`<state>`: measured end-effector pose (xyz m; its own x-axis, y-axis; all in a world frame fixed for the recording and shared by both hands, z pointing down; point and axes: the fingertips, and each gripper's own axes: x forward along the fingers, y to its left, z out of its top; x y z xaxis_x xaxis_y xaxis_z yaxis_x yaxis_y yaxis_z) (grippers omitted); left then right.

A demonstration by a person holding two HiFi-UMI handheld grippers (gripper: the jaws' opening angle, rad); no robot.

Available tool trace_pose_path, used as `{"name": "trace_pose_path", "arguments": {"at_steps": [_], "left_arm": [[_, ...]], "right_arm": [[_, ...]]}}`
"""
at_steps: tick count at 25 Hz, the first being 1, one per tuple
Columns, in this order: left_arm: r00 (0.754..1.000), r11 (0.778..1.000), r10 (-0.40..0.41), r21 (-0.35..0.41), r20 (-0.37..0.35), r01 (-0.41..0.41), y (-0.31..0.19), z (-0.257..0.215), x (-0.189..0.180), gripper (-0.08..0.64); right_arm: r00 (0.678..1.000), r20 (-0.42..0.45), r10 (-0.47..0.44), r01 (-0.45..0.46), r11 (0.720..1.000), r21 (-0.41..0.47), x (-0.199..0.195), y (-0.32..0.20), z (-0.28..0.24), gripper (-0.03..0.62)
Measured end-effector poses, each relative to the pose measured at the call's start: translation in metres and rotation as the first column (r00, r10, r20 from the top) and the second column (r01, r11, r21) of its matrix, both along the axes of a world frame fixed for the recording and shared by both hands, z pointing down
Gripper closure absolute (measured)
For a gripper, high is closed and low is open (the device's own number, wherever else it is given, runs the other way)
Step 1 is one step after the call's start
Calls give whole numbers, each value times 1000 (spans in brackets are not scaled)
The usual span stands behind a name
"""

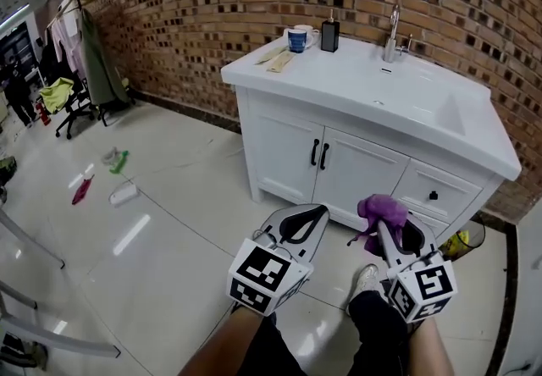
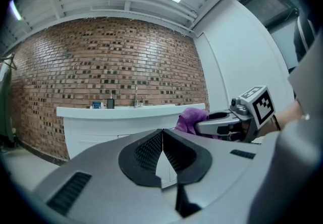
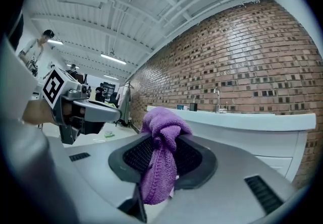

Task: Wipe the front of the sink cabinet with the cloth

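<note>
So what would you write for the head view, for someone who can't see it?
A purple cloth is clamped in the right gripper, held in front of a white sink cabinet against a brick wall. The left gripper is shut and empty beside it, above a shiny tiled floor.

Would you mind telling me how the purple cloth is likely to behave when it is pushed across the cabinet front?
Probably floppy: the cloth droops in a loose fold below where the right gripper pinches it. Likely light, since a small pinch holds the whole bunch. Its fuzzy pile should drag rather than slip on the smooth cabinet front.
</note>
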<state>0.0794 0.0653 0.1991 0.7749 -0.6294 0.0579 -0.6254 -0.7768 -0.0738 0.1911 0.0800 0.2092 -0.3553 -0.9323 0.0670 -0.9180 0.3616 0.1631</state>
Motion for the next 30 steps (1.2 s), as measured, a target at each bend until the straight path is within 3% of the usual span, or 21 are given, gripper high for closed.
{"name": "trace_pose_path", "arguments": {"at_steps": [12,20,30], "left_arm": [[1000,1000,1,-22,-4,-1,-85,27,23,555],[1000,995,19,-98,12,-18,-126,61,36,555],[996,988,80,-134,27,-76,-156,68,71,555]], "right_arm": [[999,-49,-2,1,1000,-15,5,-109,28,480],[986,-31,163,-165,985,-55,69,-166,60,481],[927,-53,371,-374,918,-132,157,-203,94,481]]}}
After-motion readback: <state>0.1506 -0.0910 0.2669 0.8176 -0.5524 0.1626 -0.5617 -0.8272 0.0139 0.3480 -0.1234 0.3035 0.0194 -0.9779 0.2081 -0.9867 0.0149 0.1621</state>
